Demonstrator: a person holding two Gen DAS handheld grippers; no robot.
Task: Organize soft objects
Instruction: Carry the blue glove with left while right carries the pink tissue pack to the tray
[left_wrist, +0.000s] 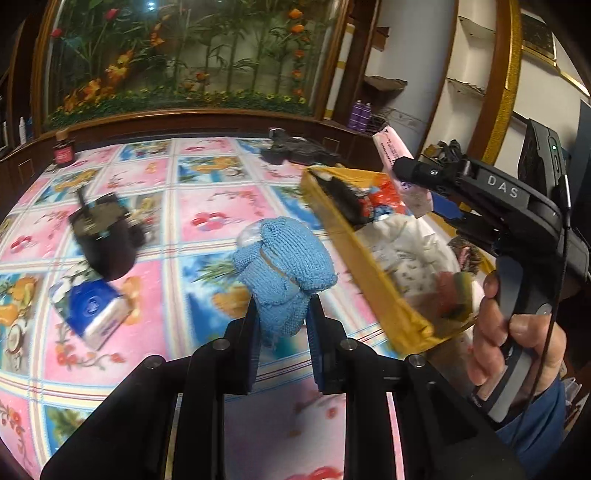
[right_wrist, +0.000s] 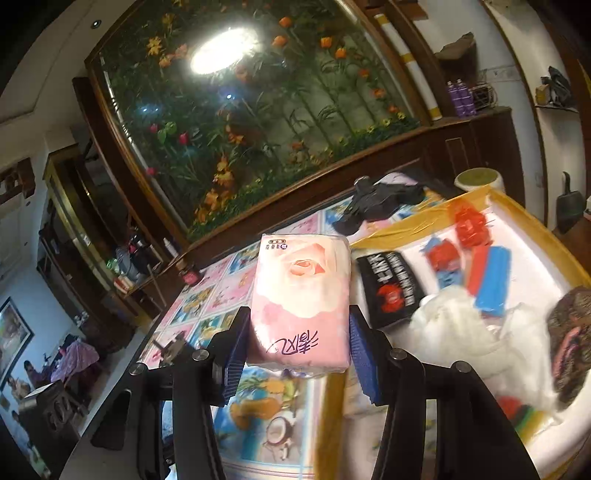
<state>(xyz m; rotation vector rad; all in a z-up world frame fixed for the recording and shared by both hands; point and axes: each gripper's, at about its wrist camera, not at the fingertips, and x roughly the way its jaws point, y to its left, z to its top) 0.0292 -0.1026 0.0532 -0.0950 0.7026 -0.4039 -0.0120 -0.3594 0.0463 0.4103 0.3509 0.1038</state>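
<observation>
L gripper (left_wrist: 282, 325) pinches a light-blue knitted cloth bundle (left_wrist: 284, 254), pads tight on its lower end, held above the floral-checked surface (left_wrist: 207, 218), just left of the yellow-rimmed white tray (left_wrist: 373, 273). R gripper (right_wrist: 297, 343) clamps a pink rose-print tissue pack (right_wrist: 301, 302) btwn blue pads, pack upright, at the tray's left edge (right_wrist: 332, 387). In left wrist view the R gripper (left_wrist: 413, 173) holds the pack over the tray; person's hand (left_wrist: 513, 332) on its grip. Tray holds white cloth (right_wrist: 458, 314), black printed fabric (right_wrist: 391, 284), red/blue items (right_wrist: 487, 280). Blue-white tissue pack (left_wrist: 92, 314) and dark round container (left_wrist: 107, 240) lie on surface, left.
</observation>
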